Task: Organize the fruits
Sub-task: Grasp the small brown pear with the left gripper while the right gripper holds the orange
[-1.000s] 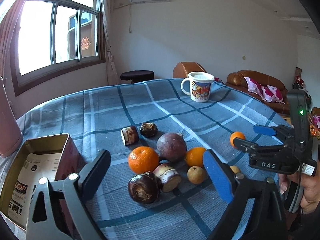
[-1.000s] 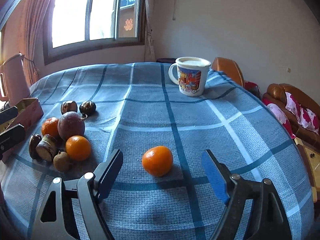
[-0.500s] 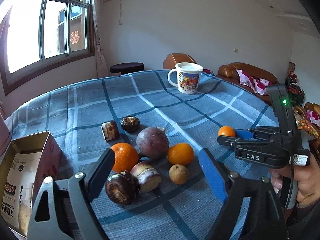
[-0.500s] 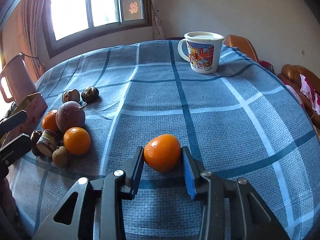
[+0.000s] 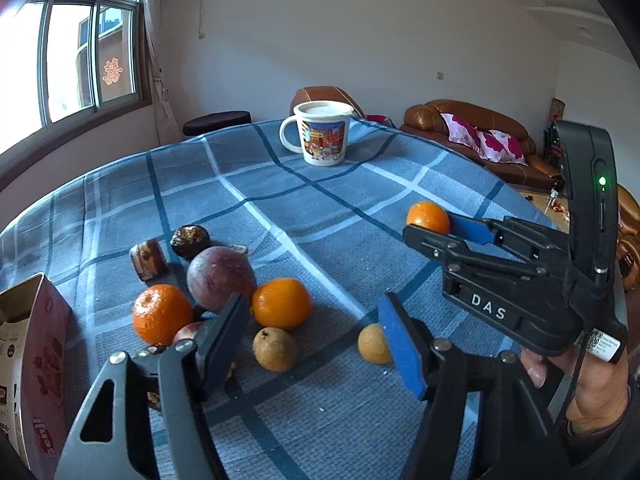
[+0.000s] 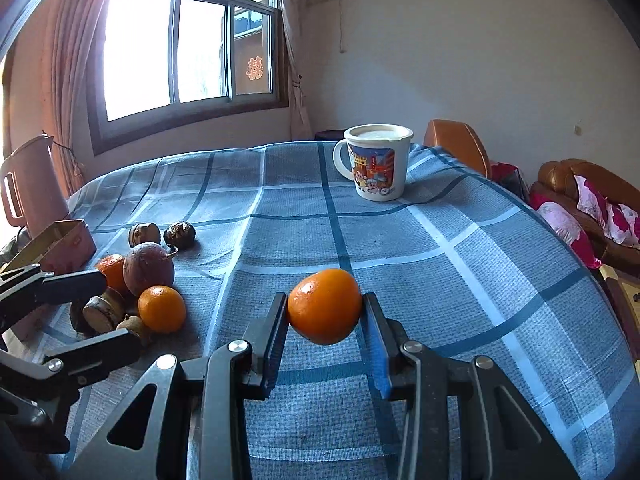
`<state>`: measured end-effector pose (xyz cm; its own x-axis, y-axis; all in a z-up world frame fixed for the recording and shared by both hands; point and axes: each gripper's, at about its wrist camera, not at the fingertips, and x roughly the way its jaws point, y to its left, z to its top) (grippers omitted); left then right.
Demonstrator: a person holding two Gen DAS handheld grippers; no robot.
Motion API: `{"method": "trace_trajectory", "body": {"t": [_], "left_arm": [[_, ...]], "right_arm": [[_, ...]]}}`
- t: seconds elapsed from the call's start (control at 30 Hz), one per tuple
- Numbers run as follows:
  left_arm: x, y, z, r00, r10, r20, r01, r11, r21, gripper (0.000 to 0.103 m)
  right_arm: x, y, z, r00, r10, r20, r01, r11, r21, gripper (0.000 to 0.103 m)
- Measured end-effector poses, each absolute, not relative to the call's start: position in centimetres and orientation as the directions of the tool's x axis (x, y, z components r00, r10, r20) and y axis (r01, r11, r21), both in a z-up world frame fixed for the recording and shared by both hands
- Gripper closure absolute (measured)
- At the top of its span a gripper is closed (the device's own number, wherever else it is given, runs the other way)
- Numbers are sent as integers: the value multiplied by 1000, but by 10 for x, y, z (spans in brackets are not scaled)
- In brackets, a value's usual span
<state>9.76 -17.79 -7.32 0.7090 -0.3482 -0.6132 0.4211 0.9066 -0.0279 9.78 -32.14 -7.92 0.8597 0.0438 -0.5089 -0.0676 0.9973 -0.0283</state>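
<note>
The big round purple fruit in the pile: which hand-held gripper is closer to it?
Left. The left hand-held gripper sits right by the big round purple fruit; the right hand-held gripper is off to the side.

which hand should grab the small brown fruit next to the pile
Left. The left hand-held gripper is closing with the small brown fruit between its fingers, not yet pressed. The right hand-held gripper is shut on an orange.
</note>
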Motion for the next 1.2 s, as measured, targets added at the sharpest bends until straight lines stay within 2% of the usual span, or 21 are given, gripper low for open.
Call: {"method": "trace_trajectory", "body": {"t": [0.07, 0.4, 0.5, 0.57, 1.2], "left_arm": [[99, -184, -77, 689, -357, -631, 434, 900, -35, 47], [101, -208, -93, 596, -390, -703, 506, 861, -49, 60], [104, -211, -97, 571, -392, -721, 518, 854, -54, 66], [104, -213, -99, 556, -400, -729, 530, 846, -59, 75], [99, -183, -85, 652, -439, -619, 451, 880, -149, 75]], "right_arm": [[97, -322, -78, 867, 16, -499, -44, 998, -44, 65], [96, -327, -79, 870, -6, -493, -29, 998, -64, 65], [95, -325, -80, 869, -7, -494, -35, 997, -75, 65], [96, -325, -80, 867, 1, -499, -41, 997, -68, 65], [83, -319, -77, 902, 15, -431, -64, 993, -99, 65]]}}
